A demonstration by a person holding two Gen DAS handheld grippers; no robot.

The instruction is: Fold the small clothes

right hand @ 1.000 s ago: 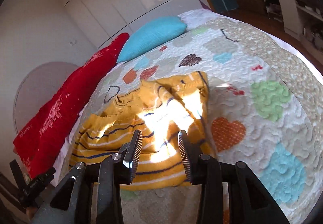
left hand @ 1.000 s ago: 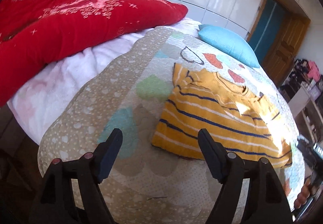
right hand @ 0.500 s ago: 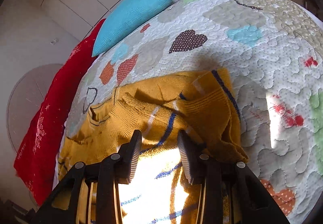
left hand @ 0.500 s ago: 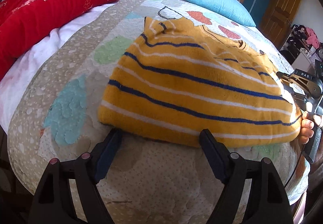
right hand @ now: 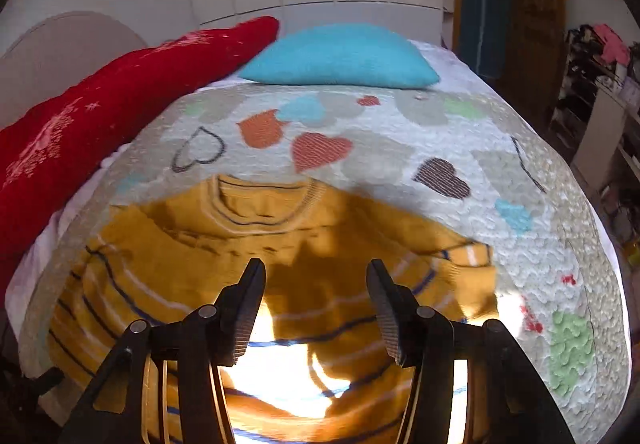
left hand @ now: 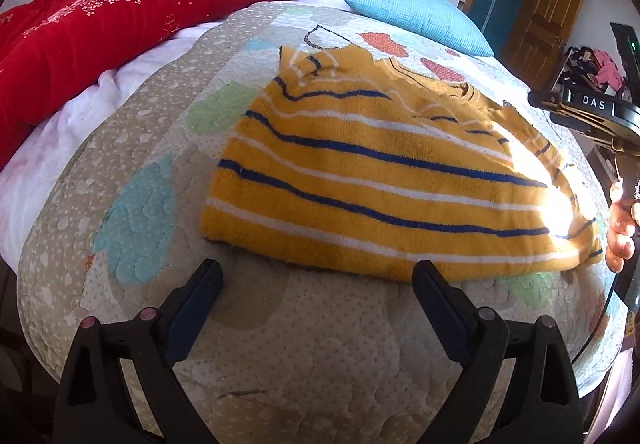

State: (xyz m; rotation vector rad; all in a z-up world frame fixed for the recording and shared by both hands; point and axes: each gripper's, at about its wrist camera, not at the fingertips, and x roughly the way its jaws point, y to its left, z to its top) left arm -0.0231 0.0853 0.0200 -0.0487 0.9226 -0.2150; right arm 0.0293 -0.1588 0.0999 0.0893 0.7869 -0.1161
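A small yellow sweater (left hand: 380,180) with blue and white stripes lies flat on the quilted bedspread (left hand: 132,172), collar toward the pillows. My left gripper (left hand: 316,280) is open and empty, just short of the sweater's near edge. My right gripper (right hand: 316,284) is open and empty, hovering over the sweater (right hand: 280,244) below its collar. The right gripper's body and the hand holding it (left hand: 620,236) show at the right edge of the left wrist view.
A red pillow (left hand: 120,24) and a blue pillow (left hand: 416,16) lie at the head of the bed. A wooden door (left hand: 540,12) and cluttered shelves (right hand: 600,84) stand to the right. The bed edge drops off close to the left gripper.
The left gripper has pulled back slightly from the sweater's edge. The right gripper has opened wider and swung round over the sweater toward the collar. The sweater lies flatter.
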